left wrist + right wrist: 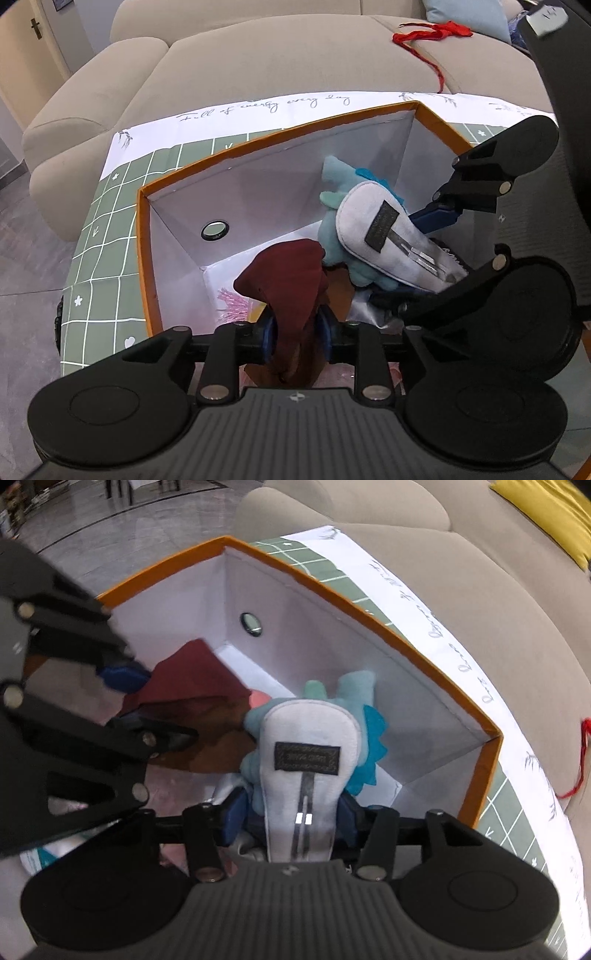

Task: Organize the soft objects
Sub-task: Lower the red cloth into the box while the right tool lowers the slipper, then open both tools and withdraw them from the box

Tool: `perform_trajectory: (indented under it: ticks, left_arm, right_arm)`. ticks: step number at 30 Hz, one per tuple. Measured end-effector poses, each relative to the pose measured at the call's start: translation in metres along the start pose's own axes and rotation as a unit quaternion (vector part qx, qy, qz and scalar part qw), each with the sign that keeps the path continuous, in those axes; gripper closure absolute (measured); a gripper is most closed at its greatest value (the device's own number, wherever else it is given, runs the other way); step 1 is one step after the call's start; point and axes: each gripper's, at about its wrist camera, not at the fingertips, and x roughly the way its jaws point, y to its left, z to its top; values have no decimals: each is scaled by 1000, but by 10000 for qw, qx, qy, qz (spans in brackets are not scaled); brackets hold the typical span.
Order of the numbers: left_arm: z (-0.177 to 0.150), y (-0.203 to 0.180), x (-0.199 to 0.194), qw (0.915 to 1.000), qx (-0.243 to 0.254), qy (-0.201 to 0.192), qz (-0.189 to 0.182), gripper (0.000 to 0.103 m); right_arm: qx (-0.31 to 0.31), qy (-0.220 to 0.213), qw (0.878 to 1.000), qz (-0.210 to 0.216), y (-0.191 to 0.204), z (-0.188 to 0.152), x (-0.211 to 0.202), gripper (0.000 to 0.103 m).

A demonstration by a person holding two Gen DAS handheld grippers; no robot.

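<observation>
Both grippers reach into the orange-rimmed box [146,236]: the left gripper [295,334] pinches a maroon cloth [288,280], the right gripper [291,814] a white slipper [308,746] against a teal plush toy [351,690]. Neither is released yet, and a red ribbon [432,33] remains on the sofa [258,62].

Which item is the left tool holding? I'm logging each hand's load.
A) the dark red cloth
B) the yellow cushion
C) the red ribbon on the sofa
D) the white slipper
A: the left tool is shut on the dark red cloth over the orange box, while the white slipper sits in the right tool.
</observation>
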Motion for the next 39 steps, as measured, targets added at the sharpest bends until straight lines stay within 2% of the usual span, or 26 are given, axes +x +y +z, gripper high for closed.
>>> perform_trajectory:
  ticks: [2,4,6,7,9,11,12,13,21,28,34,39]
  left_arm:
    - [-3,-1,-3,10000,35,-21,-59,65]
    - [-5,-3,-6,9999,80,-35,-58,61]
    - [-6,-6,-9,9999,109,-62,-53,56]
    - [-6,-7,-11,9999,127,-63,-51,54]
    - [-7,-9,-14,9998,154,-79,-46,51]
    - [-8,-8,-19,9998,107,-135,114,34]
    - [-9,-7,-21,9997,56,-165,187,22]
    - [-9,-4,-22,9996,0,-197,188,19]
    - [-15,-1,-38,9993,-153,-315,121,19]
    - [-23,-1,-69,9964,-325,-779,104,19]
    - [-32,-10,-94,9898,-592,-1290,-79,17]
    - [-41,-19,-107,9830,-958,-1556,-184,15]
  right_arm:
    - [-138,-34,9999,36,0,-5,-1,39]
    - [-294,-51,9995,77,5,-7,-4,34]
    - [-436,-24,9990,40,11,-9,-7,24]
    - [-523,-16,9986,0,14,-9,-9,14]
    - [-701,-47,9974,-136,20,-10,-13,13]
    - [-877,-115,9954,-374,29,-11,-19,13]
    - [-919,-122,9949,-405,30,-12,-21,13]
    - [-921,-130,9949,-393,30,-12,-24,13]
    - [-823,-305,9951,-446,28,-16,-45,13]
    - [-662,-519,9955,-448,22,-25,-71,12]
    - [-80,-734,9966,-364,7,-36,-88,12]
    - [334,-899,9947,-380,4,-53,-106,9]
